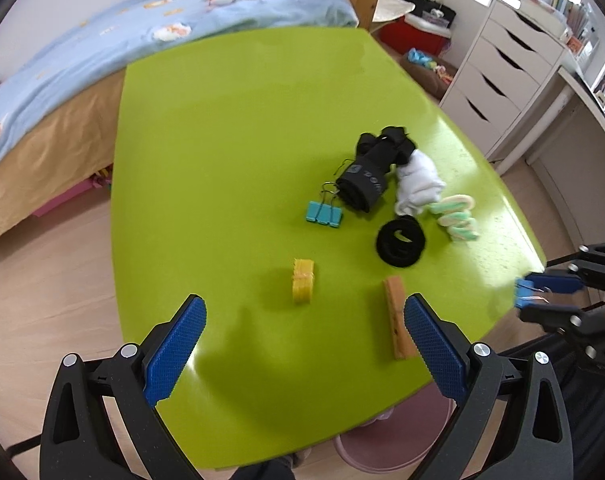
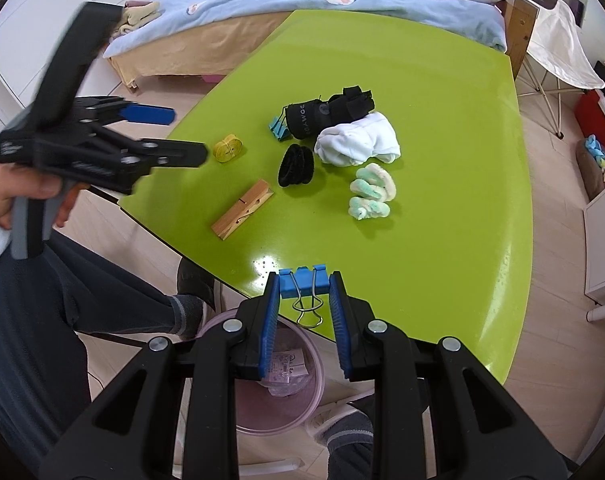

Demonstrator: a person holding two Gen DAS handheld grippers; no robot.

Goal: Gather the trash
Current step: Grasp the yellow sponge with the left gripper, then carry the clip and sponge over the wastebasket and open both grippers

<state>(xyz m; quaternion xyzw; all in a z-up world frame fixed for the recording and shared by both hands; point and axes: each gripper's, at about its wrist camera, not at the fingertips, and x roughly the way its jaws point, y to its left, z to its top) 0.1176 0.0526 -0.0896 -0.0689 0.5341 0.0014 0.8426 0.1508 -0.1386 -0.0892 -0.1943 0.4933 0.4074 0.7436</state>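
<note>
Blue binder clip (image 2: 302, 279) clamped, right hand-held gripper (image 2: 304, 286) | left hand-held gripper (image 1: 304, 312) released | wooden clothespin (image 1: 398, 322) beside

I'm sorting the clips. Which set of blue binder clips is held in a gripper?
The blue binder clips between the right gripper pads, above the pink bin. The teal binder clips lie on the table beside the black roll.

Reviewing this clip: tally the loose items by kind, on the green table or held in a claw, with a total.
Blue binder clip sets: 2, one on the table, one held in the right claw
Wooden clothespin: 1
Yellow band roll: 1
Black hair ties: 1 stack
Black wrap: 1
White cloth: 1
Green-white twist: 1
Total: 8
</note>
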